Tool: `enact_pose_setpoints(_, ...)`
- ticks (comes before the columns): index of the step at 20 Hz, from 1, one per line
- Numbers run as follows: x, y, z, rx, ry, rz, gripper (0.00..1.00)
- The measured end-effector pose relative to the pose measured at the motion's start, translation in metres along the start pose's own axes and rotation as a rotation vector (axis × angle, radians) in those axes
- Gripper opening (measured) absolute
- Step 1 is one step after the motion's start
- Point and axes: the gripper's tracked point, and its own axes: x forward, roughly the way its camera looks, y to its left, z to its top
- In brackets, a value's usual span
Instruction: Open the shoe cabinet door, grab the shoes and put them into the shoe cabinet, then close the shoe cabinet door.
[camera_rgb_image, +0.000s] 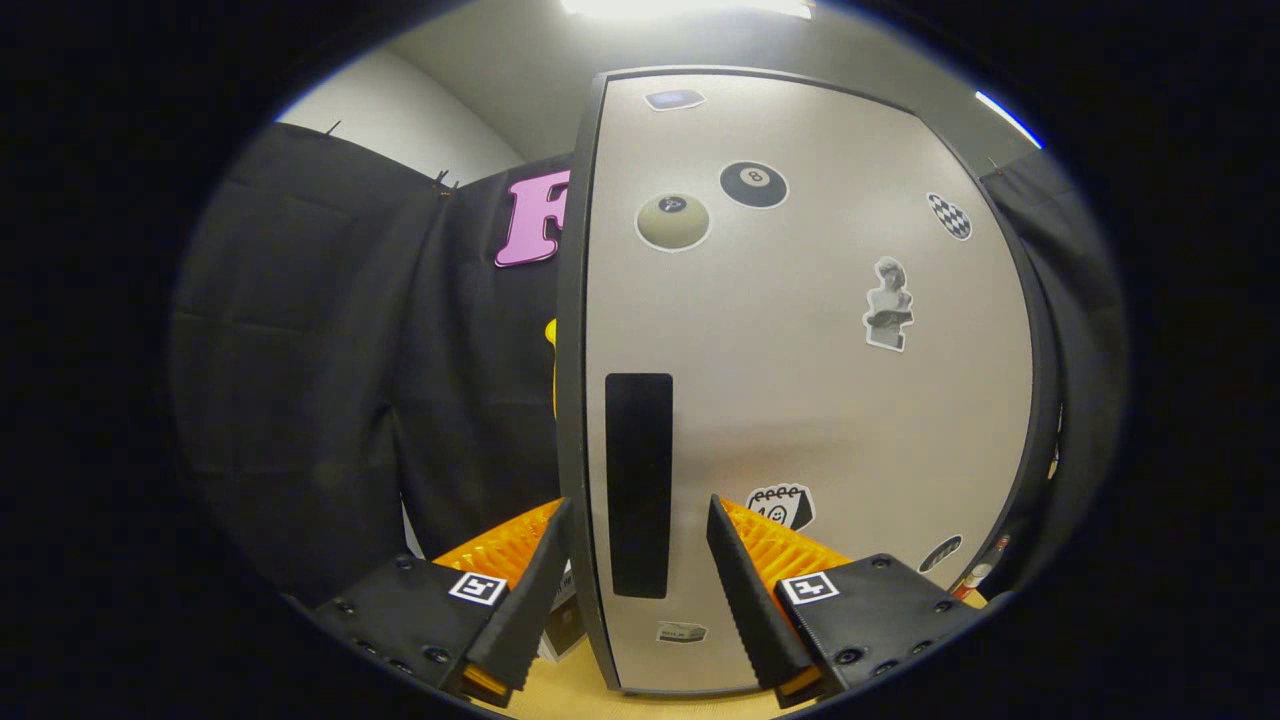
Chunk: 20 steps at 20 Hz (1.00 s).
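Spread wide, gripper (640, 515) fingers straddling the free left edge of the shoe cabinet door (800, 380), one finger on the outer side of that edge, the other in front of the door face. Not yet pressing on anything, so far as can be judged. Between the fingers, on the door, a tall dark handle slot (638, 485), just inside the door's edge. Probably lined up this way to catch the edge and swing the door on its far hinge. Scattered over the door face, stickers (753, 185). Beneath the door, a pale wooden surface (600, 695).
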Motion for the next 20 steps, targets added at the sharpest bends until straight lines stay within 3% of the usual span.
enact_pose_setpoints(8, 0.014, 0.003, -0.017, 0.034, 0.11, 0.013, 0.37)
enact_pose_setpoints(12, 0.008, 0.005, -0.017, 0.016, 0.126, 0.066, 0.16)
enact_pose_setpoints(20, -0.032, 0.007, -0.013, 0.013, 0.128, 0.173, 0.16)
